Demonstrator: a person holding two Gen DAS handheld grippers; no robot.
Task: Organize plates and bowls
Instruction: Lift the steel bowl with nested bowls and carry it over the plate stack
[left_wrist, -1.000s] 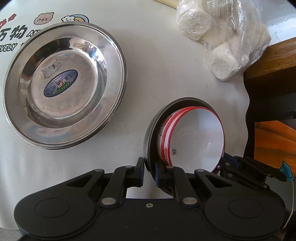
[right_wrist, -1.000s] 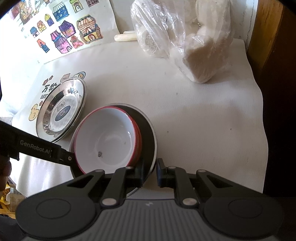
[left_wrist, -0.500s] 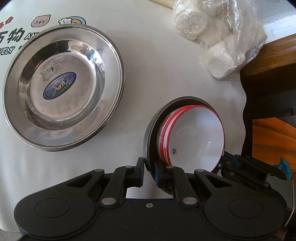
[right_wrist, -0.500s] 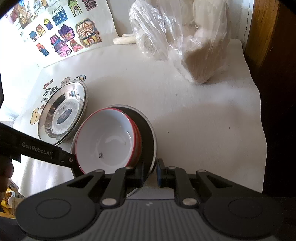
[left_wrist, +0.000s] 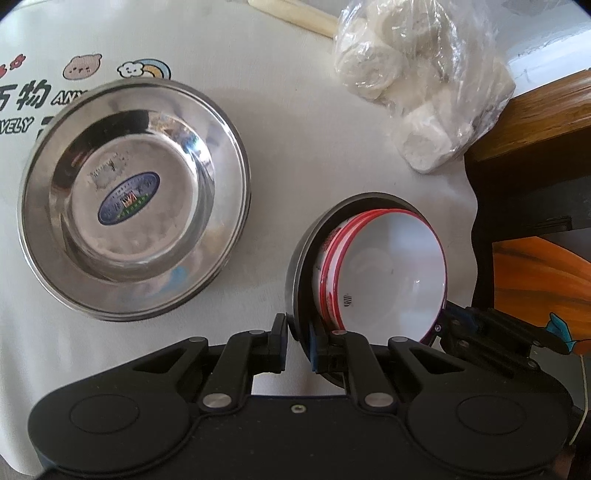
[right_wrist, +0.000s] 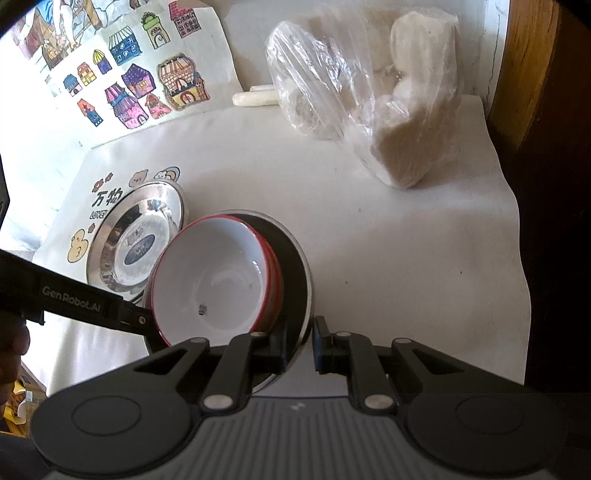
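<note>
Left gripper (left_wrist: 298, 341) and right gripper (right_wrist: 300, 341) clenched on opposite rims of dark plate (right_wrist: 295, 266) carrying red-rimmed bowls (right_wrist: 218, 273), beside steel plate (left_wrist: 133, 206) on table (right_wrist: 406, 258).

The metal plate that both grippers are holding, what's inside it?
Inside the metal plate sit nested red-rimmed white bowls; the top one looks empty. The plate's floor beneath them is covered.

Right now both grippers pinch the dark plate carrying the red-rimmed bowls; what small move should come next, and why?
Probably carry it leftward toward the steel plate. The left gripper and right gripper each clamp opposite edges of the dark plate, the red-rimmed bowls sit nested inside, and the steel plate lies bare beside it on the white cloth.
</note>
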